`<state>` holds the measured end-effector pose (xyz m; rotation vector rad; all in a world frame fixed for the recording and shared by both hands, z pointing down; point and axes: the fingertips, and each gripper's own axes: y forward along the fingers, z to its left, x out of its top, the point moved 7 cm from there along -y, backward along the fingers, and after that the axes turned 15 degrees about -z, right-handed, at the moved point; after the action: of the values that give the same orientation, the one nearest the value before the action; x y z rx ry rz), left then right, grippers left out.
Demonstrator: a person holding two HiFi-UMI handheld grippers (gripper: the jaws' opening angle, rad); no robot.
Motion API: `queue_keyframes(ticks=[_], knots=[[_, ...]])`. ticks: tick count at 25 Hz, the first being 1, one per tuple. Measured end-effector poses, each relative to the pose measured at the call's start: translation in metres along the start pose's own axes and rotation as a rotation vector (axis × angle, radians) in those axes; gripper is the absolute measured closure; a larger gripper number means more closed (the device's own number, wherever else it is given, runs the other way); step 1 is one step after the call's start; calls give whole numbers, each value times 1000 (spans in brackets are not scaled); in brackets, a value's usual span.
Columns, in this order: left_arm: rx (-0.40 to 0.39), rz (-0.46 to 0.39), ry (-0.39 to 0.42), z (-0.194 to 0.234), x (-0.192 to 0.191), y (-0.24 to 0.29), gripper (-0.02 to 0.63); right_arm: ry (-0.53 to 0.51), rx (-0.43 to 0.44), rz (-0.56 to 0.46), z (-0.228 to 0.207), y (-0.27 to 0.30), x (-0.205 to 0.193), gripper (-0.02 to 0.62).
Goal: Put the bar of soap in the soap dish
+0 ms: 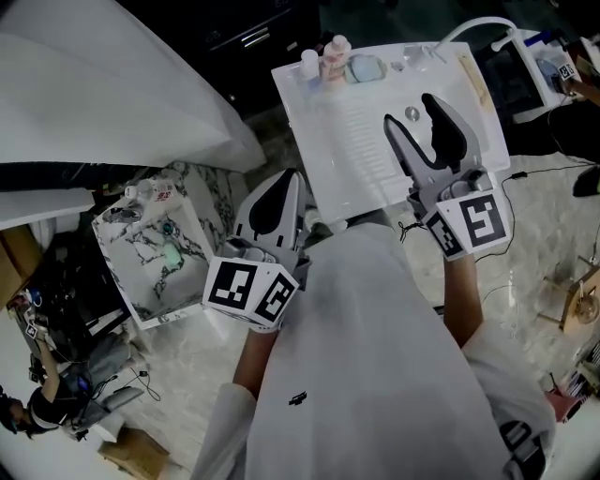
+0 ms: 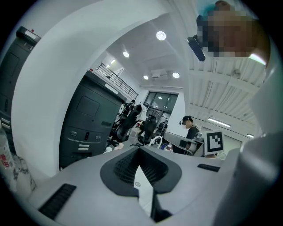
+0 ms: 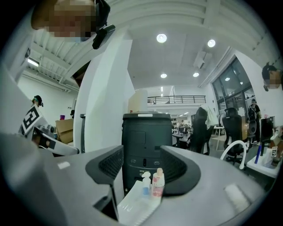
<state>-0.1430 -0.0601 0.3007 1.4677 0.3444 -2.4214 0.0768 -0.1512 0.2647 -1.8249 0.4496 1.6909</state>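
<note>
A pale green bar of soap (image 1: 172,252) lies on a marble-patterned stand (image 1: 187,291) at the left of the head view. A pale blue-green soap dish (image 1: 365,67) sits on the back ledge of the white basin (image 1: 356,159). My left gripper (image 1: 292,178) hangs between stand and basin, its jaws together with nothing in them; in its own view the left gripper (image 2: 139,149) points at the room. My right gripper (image 1: 410,108) is open over the basin. Through the right gripper (image 3: 141,154) gap I see two bottles, not the dish.
Two small bottles (image 1: 322,60) (image 3: 152,182) stand on the basin ledge left of the dish. A white tap (image 1: 480,26) arches at the basin's back right. A small bottle (image 1: 141,190) and a teal item (image 1: 169,228) share the marble stand. Cables and clutter lie on the floor.
</note>
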Motion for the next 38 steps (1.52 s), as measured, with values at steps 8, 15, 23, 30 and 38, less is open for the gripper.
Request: queue_keyframes(ticks=[8, 15, 23, 30, 38], knots=[[18, -21, 17, 3, 8, -9, 606, -76, 32, -7, 21, -14, 22, 351], [24, -33, 31, 6, 13, -13, 606, -103, 33, -8, 34, -29, 34, 450], [22, -40, 44, 7, 16, -12, 606, -109, -21, 14, 31, -44, 27, 569], [22, -37, 57, 8, 17, -11, 606, -101, -34, 22, 29, -45, 26, 583], [26, -42, 66, 10, 21, -11, 606, -66, -41, 20, 27, -41, 25, 583]])
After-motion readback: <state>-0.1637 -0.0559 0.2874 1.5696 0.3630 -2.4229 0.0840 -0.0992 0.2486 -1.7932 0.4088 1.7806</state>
